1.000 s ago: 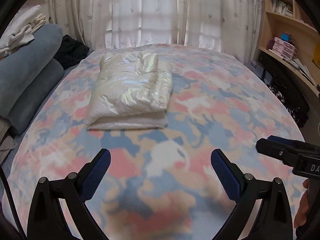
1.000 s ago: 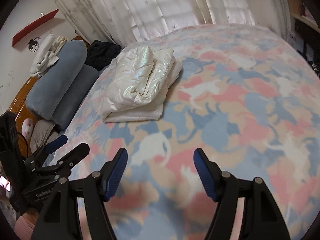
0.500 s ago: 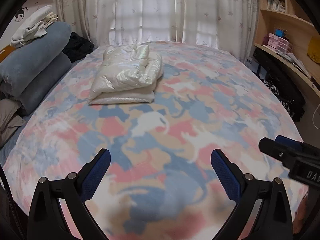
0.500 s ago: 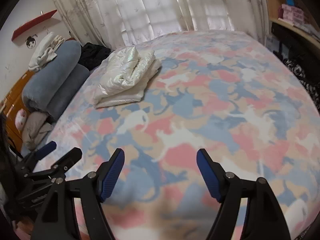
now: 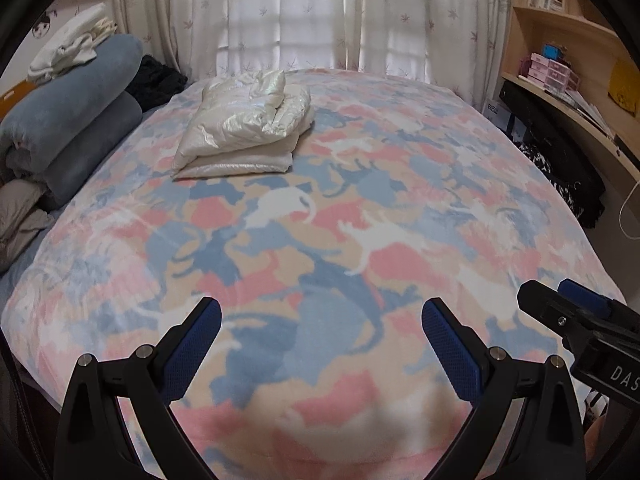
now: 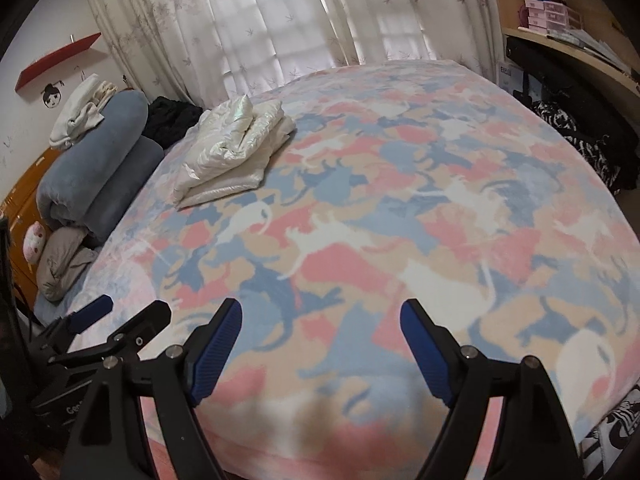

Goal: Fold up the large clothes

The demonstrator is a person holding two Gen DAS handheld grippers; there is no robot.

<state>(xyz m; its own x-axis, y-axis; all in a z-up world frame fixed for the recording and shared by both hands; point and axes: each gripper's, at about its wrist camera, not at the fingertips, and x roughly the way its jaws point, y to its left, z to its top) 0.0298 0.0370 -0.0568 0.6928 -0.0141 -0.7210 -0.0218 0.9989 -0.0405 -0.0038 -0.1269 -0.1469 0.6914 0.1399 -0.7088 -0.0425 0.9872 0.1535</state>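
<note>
A shiny white puffer jacket (image 5: 244, 128) (image 6: 234, 148) lies folded into a thick rectangle on the far left part of the bed. The bed is covered by a pink, blue and beige cat-print blanket (image 5: 360, 208) (image 6: 400, 208). My left gripper (image 5: 320, 332) hangs open over the bed's near edge, far from the jacket, with nothing between its blue pads. My right gripper (image 6: 320, 332) is also over the near edge; its jaws are opening and hold nothing. Each gripper shows at the side of the other's view.
Rolled blue-grey bedding (image 5: 68, 120) with white clothes on top lines the left side, beside a black garment (image 5: 158, 80) and grey fabric (image 6: 60, 264). Curtains (image 5: 320, 16) hang behind the bed. A wooden desk and shelves (image 5: 568, 80) stand to the right.
Both grippers have drawn back from the folded jacket toward the bed's near edge, so the jacket looks smaller and farther. The right gripper's jaws stand wider apart than before.
</note>
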